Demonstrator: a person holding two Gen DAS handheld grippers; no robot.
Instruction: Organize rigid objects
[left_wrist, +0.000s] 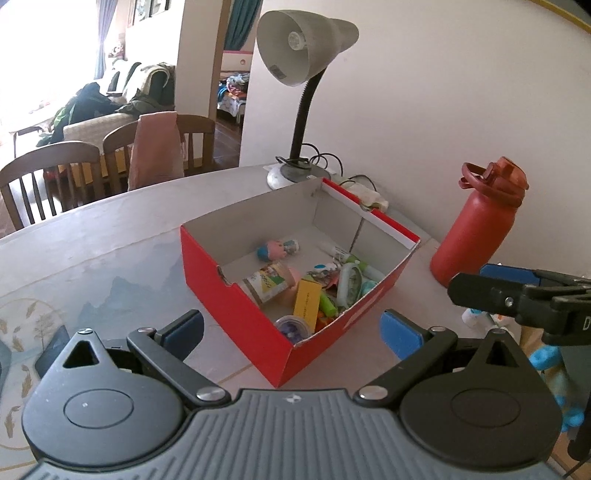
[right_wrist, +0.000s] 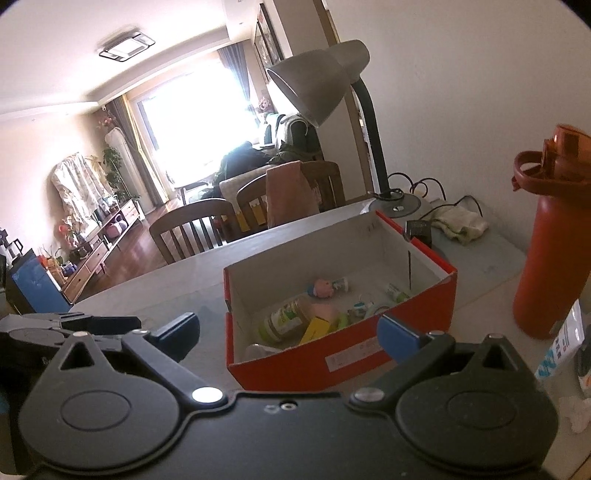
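A: Eyes on the red box in the middle of the table, and it's already well stocked. Inside I count a small doll figure toward the back wall, a labelled jar lying on its side in front of it, a yellow carton, and a tangle of green and white bits on the side nearest the red bottle.

B: So most of the sorting looks done?

A: A good share, I'd judge. But just outside the box, on the bottle side, something blue and white sits on the table, half hidden behind the right gripper. I can't say what it is.

B: And the grippers?

A: Left gripper spread wide, nothing between the fingers, hovering at the box's near corner. Right gripper, in its own view, also wide apart and empty, facing the box's long red side.

B: Anything else loose?

A: A packet and crumpled white scrap beyond the bottle. Those may be next.
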